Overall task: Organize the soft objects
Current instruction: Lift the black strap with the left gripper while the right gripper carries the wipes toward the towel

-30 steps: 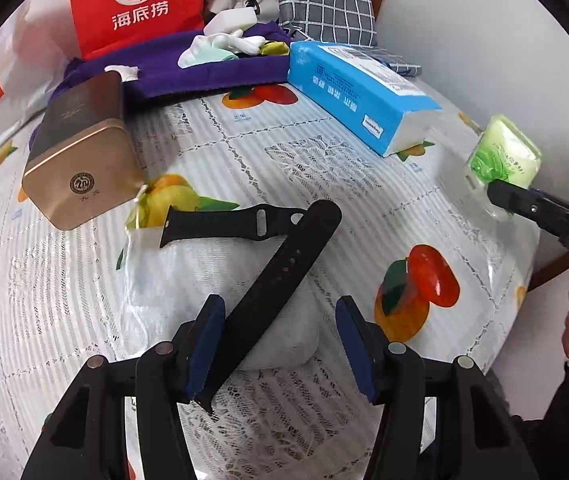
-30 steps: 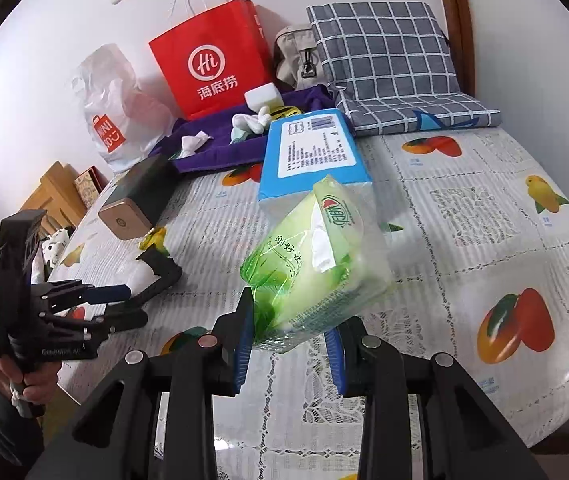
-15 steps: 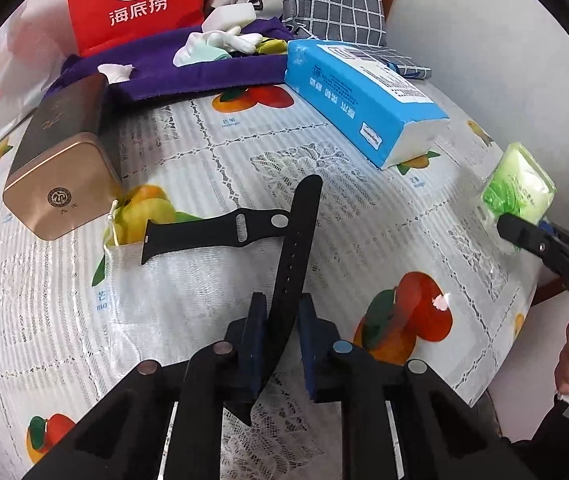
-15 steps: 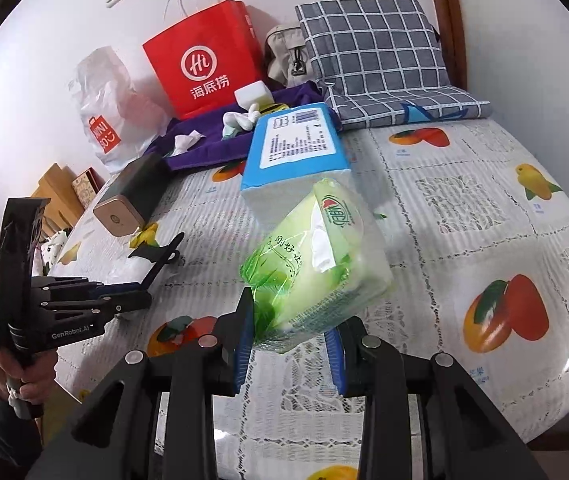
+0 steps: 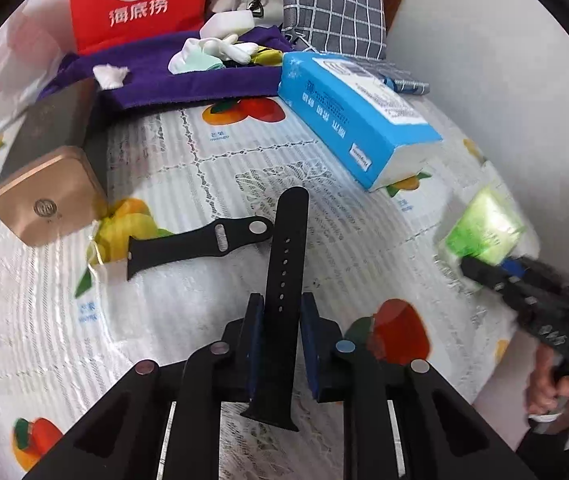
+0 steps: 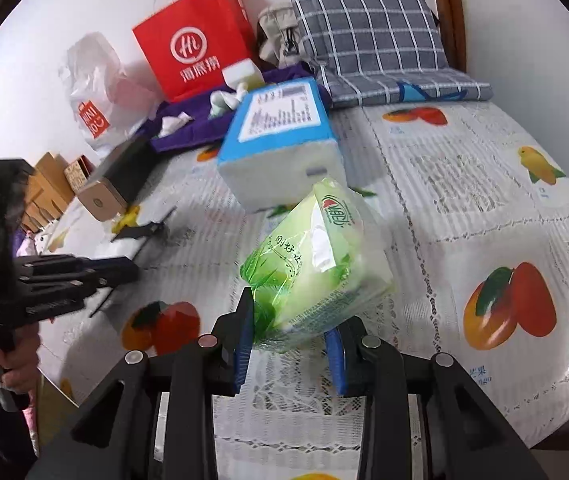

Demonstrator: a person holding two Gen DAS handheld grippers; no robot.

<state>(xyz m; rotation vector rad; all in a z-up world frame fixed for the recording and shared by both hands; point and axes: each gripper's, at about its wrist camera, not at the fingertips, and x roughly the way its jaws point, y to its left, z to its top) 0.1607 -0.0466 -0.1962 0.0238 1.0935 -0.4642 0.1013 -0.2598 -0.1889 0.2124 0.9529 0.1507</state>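
Observation:
A long black watch strap (image 5: 288, 248) with a row of holes stands between the blue pads of my left gripper (image 5: 282, 312), which is shut on it; its far end points away over the fruit-print tablecloth (image 5: 212, 152). The shorter strap half (image 5: 200, 240) lies flat to the left. My right gripper (image 6: 290, 320) is shut on a green tissue pack (image 6: 316, 264), held just above the cloth. The left wrist view shows that pack (image 5: 484, 228) at the table's right edge. In the right wrist view the left gripper (image 6: 124, 270) is at the left.
A blue tissue box (image 5: 356, 120) lies at the back right and a gold box (image 5: 50, 184) at the left. Behind are a purple cloth (image 5: 188, 80) with small white items, a red paper bag (image 5: 140, 0), a plaid cushion (image 6: 368, 36) and a white plastic bag (image 6: 92, 92).
My left jaws closed from wide open onto the long strap and have turned it more upright in view. The right gripper has sunk slightly with the green pack in it.

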